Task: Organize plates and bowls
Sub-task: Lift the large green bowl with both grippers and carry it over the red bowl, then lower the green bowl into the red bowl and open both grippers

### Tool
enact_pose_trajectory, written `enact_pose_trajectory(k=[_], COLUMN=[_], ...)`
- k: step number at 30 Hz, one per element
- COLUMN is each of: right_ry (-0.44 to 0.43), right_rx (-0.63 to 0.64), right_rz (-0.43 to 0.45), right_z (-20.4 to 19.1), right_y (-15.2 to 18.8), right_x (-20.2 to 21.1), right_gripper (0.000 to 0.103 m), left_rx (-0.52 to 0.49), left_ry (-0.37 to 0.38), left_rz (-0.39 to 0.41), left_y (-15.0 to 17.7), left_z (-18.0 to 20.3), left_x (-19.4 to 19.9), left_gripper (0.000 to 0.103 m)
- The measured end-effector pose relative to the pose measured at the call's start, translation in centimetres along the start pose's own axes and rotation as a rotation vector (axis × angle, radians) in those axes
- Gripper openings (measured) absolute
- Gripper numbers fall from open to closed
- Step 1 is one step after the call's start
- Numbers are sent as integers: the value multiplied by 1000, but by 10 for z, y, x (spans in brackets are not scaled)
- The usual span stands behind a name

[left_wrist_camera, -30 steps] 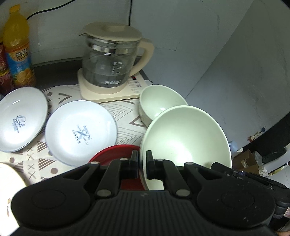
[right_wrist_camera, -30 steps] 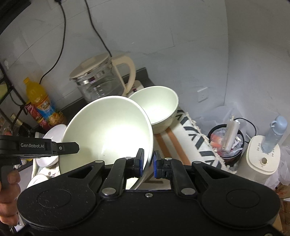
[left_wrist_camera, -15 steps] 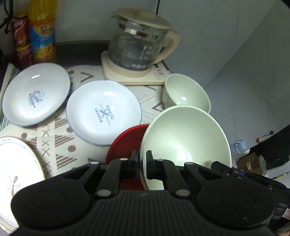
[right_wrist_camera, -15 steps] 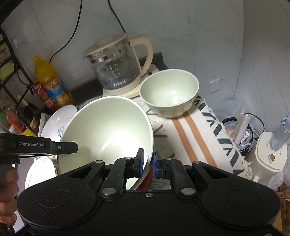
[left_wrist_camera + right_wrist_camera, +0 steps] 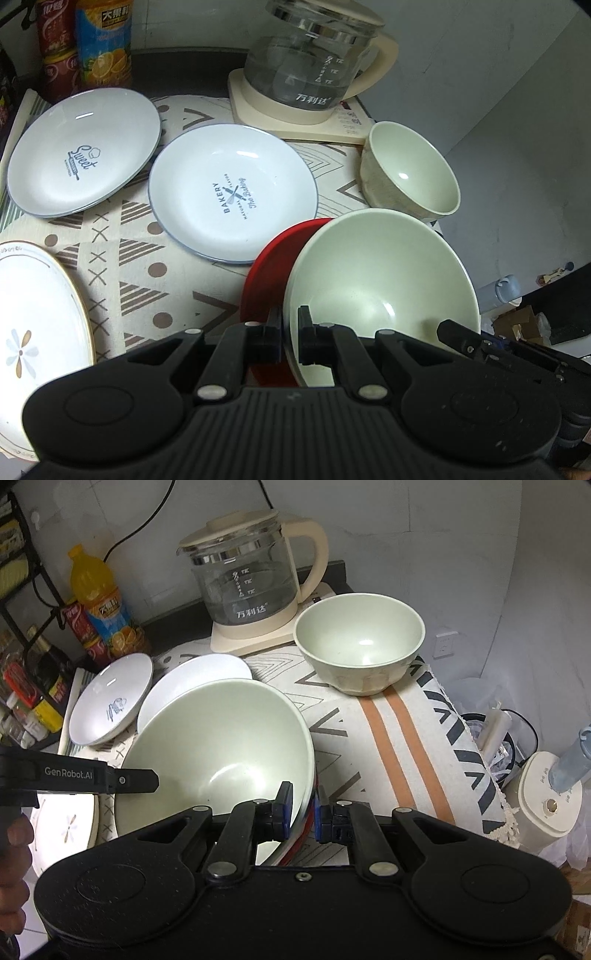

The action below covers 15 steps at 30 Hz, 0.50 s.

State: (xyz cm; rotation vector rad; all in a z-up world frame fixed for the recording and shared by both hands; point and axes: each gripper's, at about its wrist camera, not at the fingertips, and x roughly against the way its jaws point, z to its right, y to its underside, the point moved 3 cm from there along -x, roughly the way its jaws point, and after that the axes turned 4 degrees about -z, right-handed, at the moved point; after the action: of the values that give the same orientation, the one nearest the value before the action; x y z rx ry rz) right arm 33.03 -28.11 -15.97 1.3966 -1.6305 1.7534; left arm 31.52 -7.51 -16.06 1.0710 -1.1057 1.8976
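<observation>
A large pale green bowl (image 5: 384, 280) sits over a red plate (image 5: 273, 266). My left gripper (image 5: 290, 332) is shut on the bowl's near rim. My right gripper (image 5: 301, 812) straddles the opposite rim of the same bowl (image 5: 221, 746), jaws slightly wider than before; a red edge shows below. A smaller green bowl (image 5: 410, 177) (image 5: 360, 642) stands by the kettle. Two white printed plates (image 5: 232, 192) (image 5: 83, 151) lie on the patterned cloth; they also show in the right wrist view (image 5: 114, 701). A gold-rimmed flower plate (image 5: 33, 325) lies at left.
A glass kettle (image 5: 314, 62) (image 5: 251, 576) on its cream base stands at the back. An orange juice bottle (image 5: 99, 602) and red can (image 5: 55, 48) stand at the back left. The cloth's right edge (image 5: 476, 760) drops to floor items, including a white appliance (image 5: 546, 801).
Both grippers have lowered the large green bowl toward the red plate on the table. The right jaws have parted a little around the rim.
</observation>
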Motion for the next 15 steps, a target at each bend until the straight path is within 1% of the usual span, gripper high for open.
enact_pose_trajectory(k=[7,11,15], right_ry=[5,8,17], right_rx=[26,31,40], right_rz=[-32,-19,-15], right_z=[-3,-2,-4], right_y=[-2,-5,-7], right_x=[-14,-16,-18], right_gripper=[12,11,9], left_rx=[17,24,16], left_ry=[-8,-12,-39], left_rz=[-24,-37,-33], left_y=[0,-1,-5], left_z=[-6,-9,-10], left_x=[-12,-17,-12], left_gripper=[4,6,8])
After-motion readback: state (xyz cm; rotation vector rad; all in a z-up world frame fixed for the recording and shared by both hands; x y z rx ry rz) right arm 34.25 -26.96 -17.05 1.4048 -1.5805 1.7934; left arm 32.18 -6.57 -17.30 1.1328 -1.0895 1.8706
